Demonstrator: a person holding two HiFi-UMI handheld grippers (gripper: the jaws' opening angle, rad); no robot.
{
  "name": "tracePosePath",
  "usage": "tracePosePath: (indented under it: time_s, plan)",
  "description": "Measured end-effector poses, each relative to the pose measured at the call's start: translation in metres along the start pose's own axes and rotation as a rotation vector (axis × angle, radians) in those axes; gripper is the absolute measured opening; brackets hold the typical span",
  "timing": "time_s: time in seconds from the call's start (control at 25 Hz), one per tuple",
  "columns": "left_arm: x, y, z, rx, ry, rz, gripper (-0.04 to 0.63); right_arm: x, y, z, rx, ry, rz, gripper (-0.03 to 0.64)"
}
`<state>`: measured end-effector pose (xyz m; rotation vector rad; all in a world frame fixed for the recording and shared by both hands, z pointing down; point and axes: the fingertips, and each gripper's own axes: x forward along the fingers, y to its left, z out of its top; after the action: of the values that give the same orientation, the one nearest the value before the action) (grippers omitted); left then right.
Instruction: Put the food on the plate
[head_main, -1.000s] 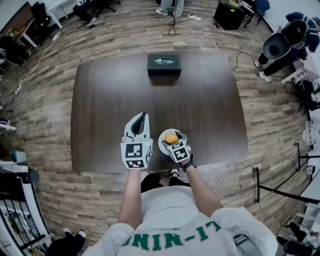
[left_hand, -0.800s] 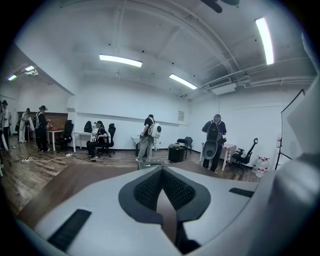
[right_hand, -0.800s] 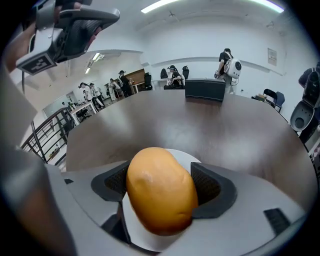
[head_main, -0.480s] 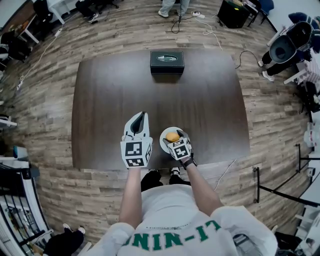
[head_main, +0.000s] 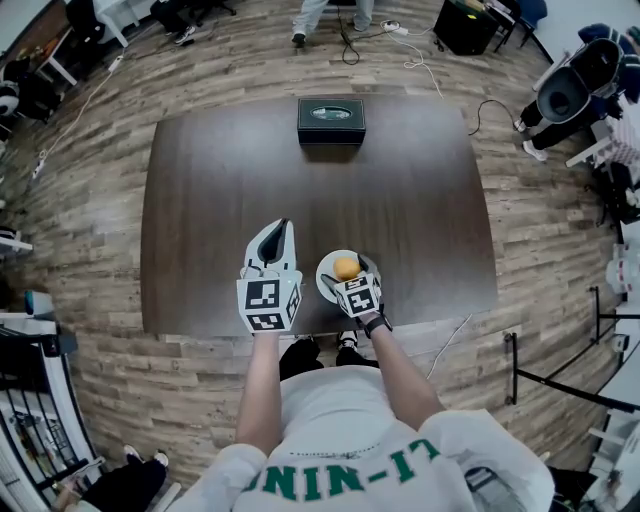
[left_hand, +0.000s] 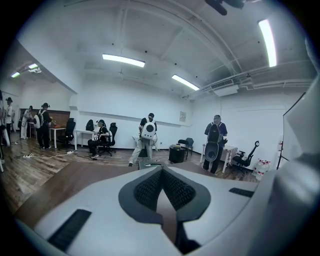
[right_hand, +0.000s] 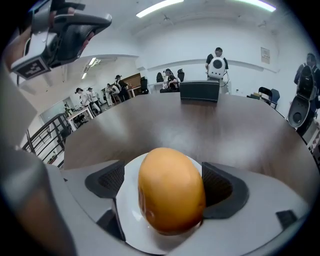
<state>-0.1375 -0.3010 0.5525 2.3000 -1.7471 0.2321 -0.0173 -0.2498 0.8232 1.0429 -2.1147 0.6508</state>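
An orange, egg-shaped piece of food (head_main: 345, 267) rests on a small white plate (head_main: 322, 284) near the table's front edge. In the right gripper view the food (right_hand: 170, 195) stands on the plate (right_hand: 131, 202) between my right gripper's pads (right_hand: 220, 187). My right gripper (head_main: 347, 273) has just been opening and is open around the food, with white plate showing between the left pad and the food. My left gripper (head_main: 282, 228) hovers just left of the plate, shut with nothing in it; its pads meet at the tip (left_hand: 161, 170).
A black box (head_main: 331, 120) sits at the far edge of the dark wooden table (head_main: 220, 200). It also shows in the right gripper view as the black box (right_hand: 199, 91). People, chairs and cables stand on the floor beyond the table.
The right gripper's jaws stand a little wider around the food. Both hands have stayed where they were.
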Motion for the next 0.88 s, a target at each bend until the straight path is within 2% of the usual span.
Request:
tracePosePath:
  time_s: [0.64,0.88]
  plan:
    - [-0.005,-0.01,0.006,0.026,-0.006,-0.006,0.012,-0.04,-0.038,0.043,0.087,-0.162,-0.095,0.469]
    - [-0.008,-0.012,0.013,-0.002,-0.024,-0.009,0.012,-0.064,-0.047,0.067,0.134,-0.238,-0.1,0.451]
